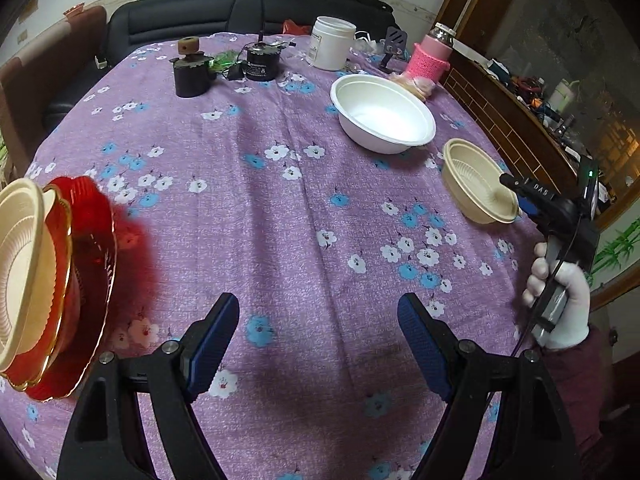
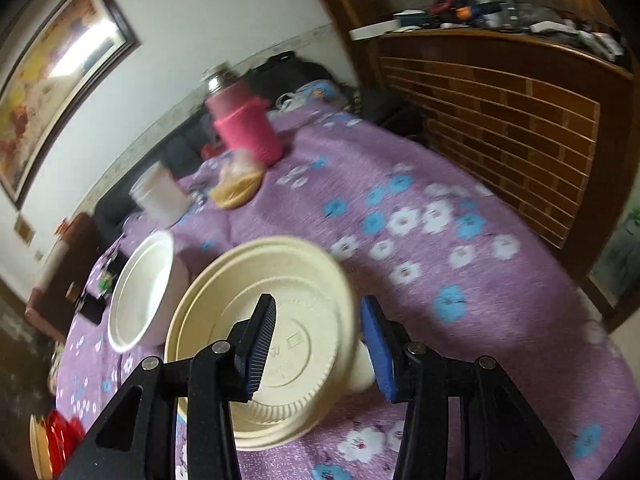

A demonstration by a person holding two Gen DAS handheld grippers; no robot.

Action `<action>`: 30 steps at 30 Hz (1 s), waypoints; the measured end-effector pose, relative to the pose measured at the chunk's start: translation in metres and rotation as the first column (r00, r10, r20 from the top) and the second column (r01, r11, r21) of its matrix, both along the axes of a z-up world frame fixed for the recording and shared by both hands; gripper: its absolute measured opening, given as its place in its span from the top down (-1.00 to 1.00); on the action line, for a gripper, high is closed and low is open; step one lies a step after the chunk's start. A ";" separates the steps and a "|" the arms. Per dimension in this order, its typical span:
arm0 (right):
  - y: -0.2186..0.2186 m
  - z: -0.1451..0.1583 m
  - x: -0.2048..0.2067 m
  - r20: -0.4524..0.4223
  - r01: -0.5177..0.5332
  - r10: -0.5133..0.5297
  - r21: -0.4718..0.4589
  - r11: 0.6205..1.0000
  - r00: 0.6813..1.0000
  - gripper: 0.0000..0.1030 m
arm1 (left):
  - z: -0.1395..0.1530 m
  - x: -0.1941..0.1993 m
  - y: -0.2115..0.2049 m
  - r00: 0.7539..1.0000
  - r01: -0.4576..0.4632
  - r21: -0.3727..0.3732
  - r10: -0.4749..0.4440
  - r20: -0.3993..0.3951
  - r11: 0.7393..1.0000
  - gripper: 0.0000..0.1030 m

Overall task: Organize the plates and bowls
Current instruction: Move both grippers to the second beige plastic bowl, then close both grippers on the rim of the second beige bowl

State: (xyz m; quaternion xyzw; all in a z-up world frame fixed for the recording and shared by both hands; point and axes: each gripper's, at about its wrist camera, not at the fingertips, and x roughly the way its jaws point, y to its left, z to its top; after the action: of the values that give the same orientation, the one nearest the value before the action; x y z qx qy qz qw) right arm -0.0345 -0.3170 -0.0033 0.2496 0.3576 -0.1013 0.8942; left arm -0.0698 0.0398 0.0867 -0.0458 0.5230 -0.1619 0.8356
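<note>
Cream plastic fills the space between the right gripper (image 2: 318, 344)'s fingers: the beige bowl (image 2: 264, 340) sits on the purple floral cloth (image 2: 440, 240), one finger over its inside and the other beyond its rim. The jaws stand wide apart and have not closed, so nothing is held yet. To its left lies the white bowl (image 2: 140, 292), empty. The left gripper (image 1: 318, 344) hangs open over bare cloth, holding nothing, with the stack of red plates and a cream bowl (image 1: 52, 280) off to its left. The step looks like a rim pinch on the beige bowl. It would go best with the wall seated deep between the pads before closing, since thin plastic may flex and slip; a level lift should follow.
</note>
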 end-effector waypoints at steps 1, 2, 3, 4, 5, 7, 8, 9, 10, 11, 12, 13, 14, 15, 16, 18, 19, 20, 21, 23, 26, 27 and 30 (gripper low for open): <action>0.004 -0.002 0.002 0.005 -0.031 0.031 0.002 1.000 1.000 0.47 | -0.001 0.002 -0.002 1.000 -0.002 -0.014 0.002 -0.003 1.000 -0.57; 0.008 -0.005 0.004 0.007 -0.068 0.068 0.016 0.998 0.998 0.64 | -0.002 0.005 -0.004 1.000 -0.002 -0.022 0.001 -0.011 1.000 -0.57; 0.011 -0.008 0.005 0.005 -0.093 0.093 0.024 0.995 0.996 0.66 | -0.004 0.010 -0.007 1.000 0.002 -0.017 -0.002 -0.025 1.000 -0.57; 0.014 -0.009 0.004 0.008 -0.110 0.110 0.022 0.994 0.994 0.66 | -0.005 0.013 -0.011 1.000 0.009 -0.005 -0.010 -0.029 1.000 -0.57; 0.019 -0.009 0.004 0.012 -0.136 0.136 0.014 0.991 0.991 0.66 | -0.006 0.017 -0.016 0.999 0.018 0.013 -0.018 -0.026 1.000 -0.57; 0.025 -0.010 0.005 0.019 -0.191 0.191 0.027 0.981 0.981 0.66 | -0.008 0.025 -0.024 0.999 0.024 0.046 -0.023 -0.023 0.999 -0.57; 0.029 -0.009 0.005 0.025 -0.228 0.227 0.039 0.973 0.974 0.66 | -0.008 0.030 -0.028 0.999 0.023 0.046 -0.022 -0.026 0.999 -0.57; 0.034 -0.009 0.005 0.032 -0.266 0.265 0.053 0.962 0.964 0.67 | -0.008 0.035 -0.031 0.999 0.025 0.037 -0.023 -0.031 0.999 -0.57; 0.039 -0.009 0.004 0.041 -0.306 0.304 0.071 0.949 0.952 0.67 | -0.008 0.041 -0.035 0.999 0.028 0.025 -0.027 -0.037 0.999 -0.57; 0.042 -0.008 0.004 0.051 -0.350 0.346 0.099 0.932 0.937 0.66 | -0.008 0.045 -0.038 0.999 0.029 0.017 -0.028 -0.039 0.999 -0.57; 0.046 -0.008 0.004 0.059 -0.389 0.385 0.127 0.912 0.921 0.66 | -0.009 0.051 -0.043 0.999 0.030 0.008 -0.030 -0.039 1.000 -0.56; 0.048 -0.008 0.004 0.060 -0.414 0.409 0.144 0.899 0.910 0.66 | -0.009 0.056 -0.047 0.999 0.031 0.006 -0.031 -0.038 0.999 -0.56; 0.051 -0.009 0.004 0.059 -0.430 0.426 0.153 0.890 0.903 0.66 | -0.011 0.062 -0.051 0.999 0.032 0.009 -0.032 -0.041 0.999 -0.56; 0.052 -0.008 0.001 0.061 -0.428 0.423 0.148 0.892 0.904 0.66 | -0.014 0.069 -0.055 0.998 0.031 0.014 -0.030 -0.046 0.999 -0.56; 0.051 -0.007 0.000 0.061 -0.413 0.408 0.136 0.901 0.911 0.66 | -0.017 0.075 -0.059 0.998 0.030 0.016 -0.029 -0.053 0.999 -0.56; 0.046 -0.005 -0.003 0.059 -0.366 0.362 0.109 0.924 0.930 0.64 | -0.024 0.085 -0.065 0.997 0.026 0.012 -0.025 -0.072 1.000 -0.56; 0.043 -0.005 -0.004 0.060 -0.341 0.336 0.104 0.934 0.940 0.59 | -0.027 0.090 -0.068 0.996 0.024 0.004 -0.023 -0.082 1.000 -0.56; 0.039 -0.006 -0.005 0.066 -0.318 0.312 0.109 0.942 0.948 0.56 | -0.030 0.094 -0.070 0.996 0.023 -0.004 -0.023 -0.089 1.000 -0.56; 0.037 -0.007 -0.006 0.069 -0.309 0.303 0.116 0.944 0.950 0.56 | -0.033 0.099 -0.074 0.995 0.021 -0.013 -0.022 -0.099 1.000 -0.56; 0.036 -0.008 -0.003 0.070 -0.298 0.292 0.121 0.947 0.954 0.55 | -0.038 0.109 -0.080 0.994 0.019 -0.024 -0.022 -0.109 1.000 -0.56; 0.037 -0.013 0.003 0.064 -0.298 0.292 0.140 0.944 0.954 0.48 | -0.042 0.122 -0.093 0.993 0.024 -0.030 -0.028 -0.114 0.999 -0.56; 0.038 -0.016 0.005 0.052 -0.298 0.294 0.146 0.943 0.954 0.47 | -0.043 0.125 -0.096 0.993 0.027 -0.035 -0.031 -0.111 0.999 -0.56; 0.042 -0.025 0.012 0.023 -0.298 0.299 0.160 0.941 0.954 0.47 | -0.046 0.132 -0.109 0.993 0.043 -0.049 -0.049 -0.110 0.998 -0.56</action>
State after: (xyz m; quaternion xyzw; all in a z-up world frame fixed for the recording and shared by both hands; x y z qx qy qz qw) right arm -0.0226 -0.2754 -0.0279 0.2643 0.3992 0.0645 0.8756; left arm 0.0625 -0.0688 0.0404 -0.0621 0.5658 -0.1903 0.7998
